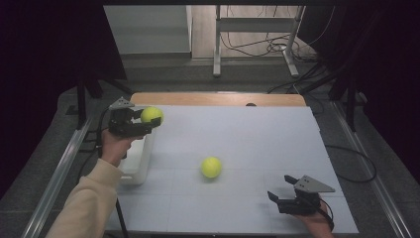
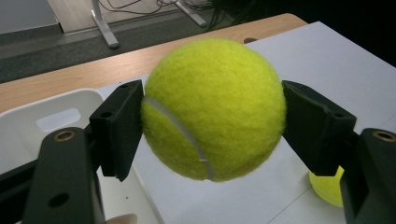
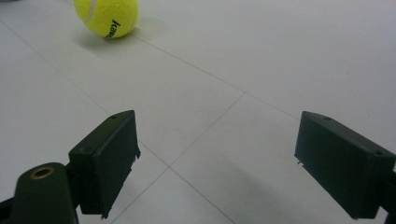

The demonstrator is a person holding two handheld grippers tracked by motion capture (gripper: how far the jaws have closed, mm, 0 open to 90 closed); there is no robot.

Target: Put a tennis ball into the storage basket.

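My left gripper (image 1: 141,120) is up at the far left of the surface (image 1: 257,134), and its jaws are pinching a ball (image 1: 151,114). From the left gripper view the ball (image 2: 214,108) sits squarely between the two pads, one pressed against each side, with its white seam curving down the side that faces me. It hangs clear of the surface, held above the far end of the white bin (image 1: 136,163) that stands at the left edge. In that same view I see the bin (image 2: 32,126) just below and to the left of the jaws, and the wooden edge of the table running behind the ball.

A second ball (image 1: 211,167) lies loose on the surface near the middle, well apart from both grippers. It peeks out at the lower right of the left gripper view (image 2: 327,184), partly hidden behind the jaw.

My right gripper (image 1: 282,197) rests low at the near right of the surface, in my right hand (image 1: 317,223). Its jaws are spread wide with nothing between them. In the right gripper view the second ball (image 3: 106,16) lies far ahead and to the left of the jaws, outside the gap, with black lettering on its side.
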